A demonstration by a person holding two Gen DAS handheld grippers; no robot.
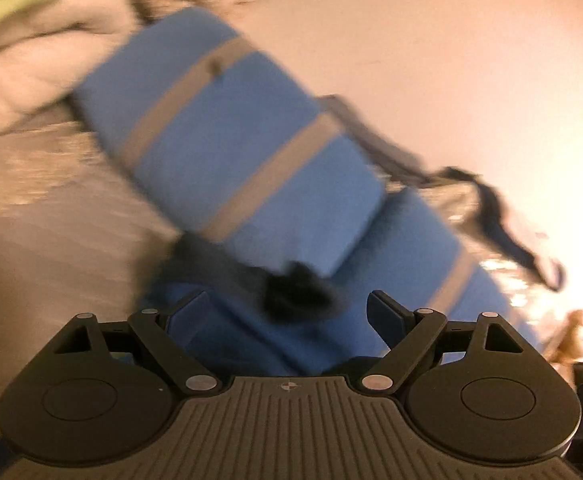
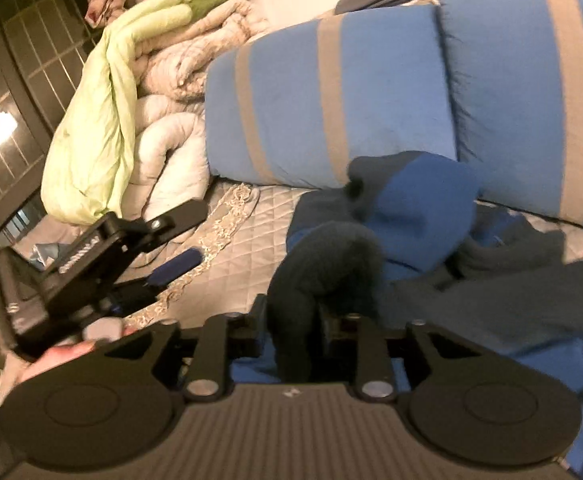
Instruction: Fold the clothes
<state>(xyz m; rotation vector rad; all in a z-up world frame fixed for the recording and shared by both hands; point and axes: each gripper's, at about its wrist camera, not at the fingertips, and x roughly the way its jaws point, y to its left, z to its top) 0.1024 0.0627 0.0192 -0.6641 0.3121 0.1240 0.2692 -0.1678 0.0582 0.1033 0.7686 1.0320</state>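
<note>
A blue and dark grey hooded garment [image 2: 419, 208] lies bunched on the quilted bed cover [image 2: 243, 248], against two blue pillows. In the right wrist view a dark fuzzy part of it [image 2: 323, 264] runs between the fingers of my right gripper [image 2: 297, 312] and hides the pads. I cannot tell whether they press on it. My left gripper [image 2: 191, 236] hovers to the left over the bed, jaws wide apart. In the blurred left wrist view my left gripper [image 1: 287, 308] is open over the blue cloth [image 1: 251, 344], with a dark fuzzy bit [image 1: 291, 292] just beyond the fingertips.
Two blue pillows with grey stripes [image 2: 331, 92] [image 2: 531, 80] lean against the wall. A light green duvet [image 2: 91, 120] and a beige one [image 2: 179, 136] are piled at the bed's left end. A dark strap-like cloth [image 1: 491, 216] lies by the wall. A hand [image 2: 63, 354] holds the left gripper.
</note>
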